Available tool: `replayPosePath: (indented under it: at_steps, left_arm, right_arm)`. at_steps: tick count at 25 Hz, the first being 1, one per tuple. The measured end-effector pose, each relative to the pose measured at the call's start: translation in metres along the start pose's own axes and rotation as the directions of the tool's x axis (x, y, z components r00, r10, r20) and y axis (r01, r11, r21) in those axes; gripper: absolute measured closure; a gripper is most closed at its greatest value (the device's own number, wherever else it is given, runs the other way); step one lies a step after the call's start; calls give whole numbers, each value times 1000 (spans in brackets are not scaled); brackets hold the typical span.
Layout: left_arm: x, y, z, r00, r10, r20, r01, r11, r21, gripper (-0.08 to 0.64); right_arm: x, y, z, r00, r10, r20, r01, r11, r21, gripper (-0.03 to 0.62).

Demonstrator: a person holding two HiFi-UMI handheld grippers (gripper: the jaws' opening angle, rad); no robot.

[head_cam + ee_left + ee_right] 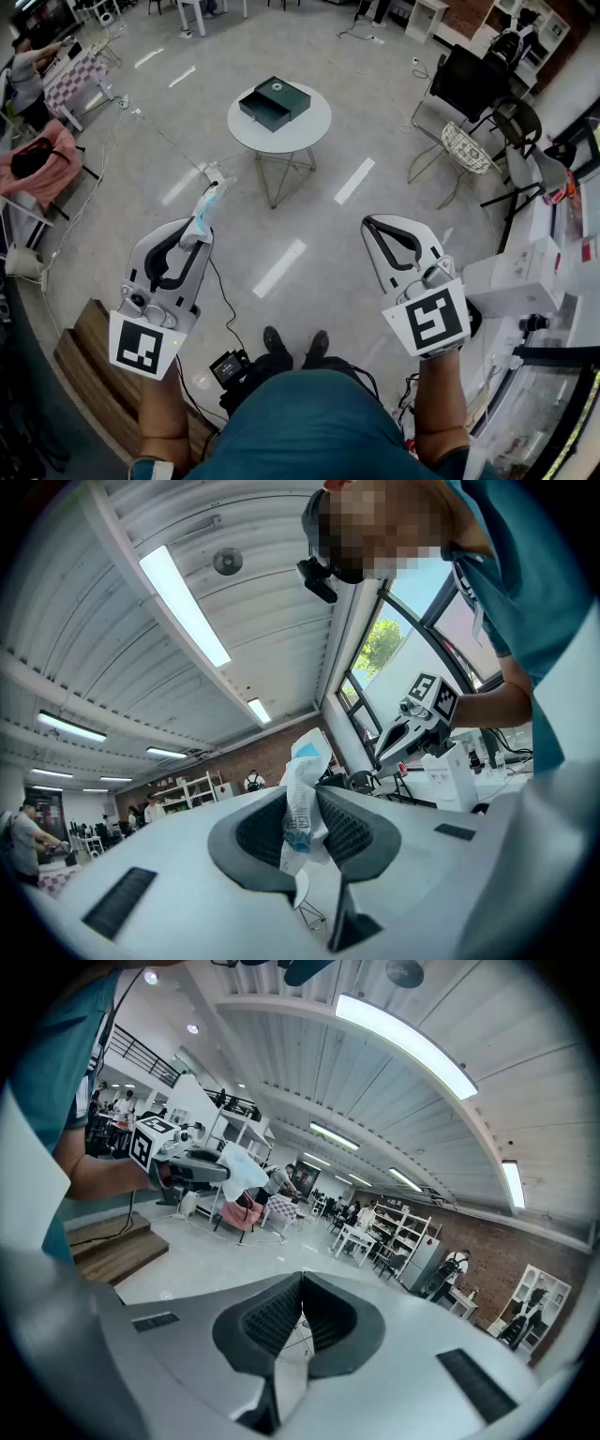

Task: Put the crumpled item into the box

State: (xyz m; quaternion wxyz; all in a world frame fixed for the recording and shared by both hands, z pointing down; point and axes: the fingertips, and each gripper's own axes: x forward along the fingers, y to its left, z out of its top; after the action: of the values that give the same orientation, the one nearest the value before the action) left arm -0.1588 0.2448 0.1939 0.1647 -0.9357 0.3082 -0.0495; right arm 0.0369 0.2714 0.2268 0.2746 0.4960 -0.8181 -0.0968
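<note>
White crumpled item (209, 204) juts lengthwise forward from left claw (199, 231).

The left gripper (302, 801) is clamped on a crumpled wrapper (305, 772) — white with blue, perhaps paper — that stands up past the pads (347, 829). Beyond, at right, a hand (459, 708) holds the right gripper (384, 754) above a white carton (448, 780) — strip lights (183, 602) overhead.

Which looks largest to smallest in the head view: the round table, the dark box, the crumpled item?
1. Round table.
2. Dark box and crumpled item look about alike; the item is nearer the camera, so I won't rank them.
</note>
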Motion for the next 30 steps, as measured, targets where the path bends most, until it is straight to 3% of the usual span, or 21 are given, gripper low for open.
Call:
replayPosePath:
  at_steps: [18, 30]
  left_arm:
    - [-1, 15, -26, 1000, 0, 18, 0, 1000, -11, 468]
    - [9, 37, -44, 1000, -15, 27, 16, 999, -33, 468]
  right_arm:
    - [27, 5, -1, 999, -12, 39, 10, 998, 63, 552]
    - [61, 3, 9, 999, -7, 50, 4, 999, 52, 552]
